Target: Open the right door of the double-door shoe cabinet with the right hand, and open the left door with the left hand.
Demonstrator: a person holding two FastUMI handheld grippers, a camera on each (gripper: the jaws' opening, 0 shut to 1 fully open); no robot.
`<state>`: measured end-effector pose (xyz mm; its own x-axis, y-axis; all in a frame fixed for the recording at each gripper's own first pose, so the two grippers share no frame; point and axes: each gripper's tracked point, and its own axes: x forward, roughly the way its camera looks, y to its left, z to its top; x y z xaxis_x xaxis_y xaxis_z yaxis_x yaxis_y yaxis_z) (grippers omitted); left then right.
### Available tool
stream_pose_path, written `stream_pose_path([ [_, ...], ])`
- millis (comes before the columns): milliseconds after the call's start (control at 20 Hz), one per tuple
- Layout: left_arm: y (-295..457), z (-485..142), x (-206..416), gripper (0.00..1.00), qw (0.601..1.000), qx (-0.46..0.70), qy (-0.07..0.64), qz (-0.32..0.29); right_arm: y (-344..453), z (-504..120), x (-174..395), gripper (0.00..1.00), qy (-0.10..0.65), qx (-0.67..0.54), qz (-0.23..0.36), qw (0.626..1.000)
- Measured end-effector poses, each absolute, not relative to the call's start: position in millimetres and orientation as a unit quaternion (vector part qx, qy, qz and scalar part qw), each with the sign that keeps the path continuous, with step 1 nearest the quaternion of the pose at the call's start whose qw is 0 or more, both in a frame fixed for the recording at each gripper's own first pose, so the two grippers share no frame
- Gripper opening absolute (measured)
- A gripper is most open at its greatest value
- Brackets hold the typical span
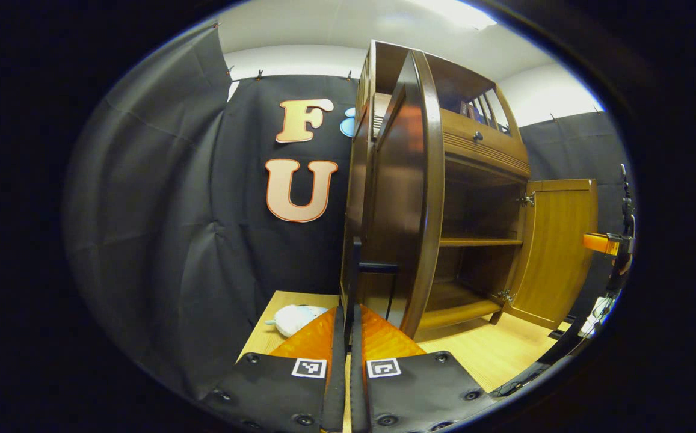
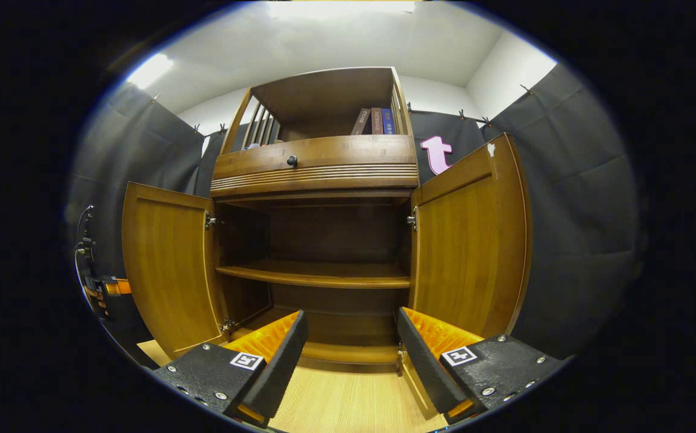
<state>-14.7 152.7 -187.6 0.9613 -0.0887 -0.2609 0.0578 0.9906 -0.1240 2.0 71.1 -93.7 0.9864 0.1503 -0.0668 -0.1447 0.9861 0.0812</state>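
cabinet: the shoe cabinet (image 2: 314,240) stands on a light wood floor (image 2: 348,403) in front of the black cloth wall; it has a drawer with a small round knob (image 2: 292,160) on top and a shelf (image 2: 314,273) inside that looks bare

right door: the right door (image 2: 471,240) is swung wide open and stands out to the side of the cabinet, so its inner face shows in the right gripper view

left door: the left door (image 2: 170,264) is open too; in the left gripper view it is very near, seen almost edge on (image 1: 411,198), with its handle bar (image 1: 378,267) just past the fingertips

right gripper: the right gripper (image 2: 351,337) has its jaws far apart and holds nothing; it hangs in front of the open middle of the cabinet, away from both doors

left gripper: the left gripper (image 1: 348,325) has its jaws almost together with only a thin gap; the dark handle of the left door rises right at the tips, but I cannot tell if the fingers pinch it or are just near it

other things: some books (image 2: 375,120) stand in the top part of the cabinet, and a small white soft thing (image 1: 293,319) lies on the floor beside the cabinet

how far along: both doors look fully open, so I think the job is almost done

what is left: maybe just letting go of the left door handle and pulling the left gripper back
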Motion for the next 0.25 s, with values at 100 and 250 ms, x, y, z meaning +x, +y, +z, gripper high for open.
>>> stream_pose_path([
  [100,153,-183,-27,0.11,0.987,-0.068,0.141,-0.029,72,-93,2,0.92,0.037,0.038,0.075,0.996],
  [250,158,-161,-40,0.11,0.99,-0.047,0.133,0.0,71,-91,0,0.92,0.035,0.037,0.075,0.996],
])
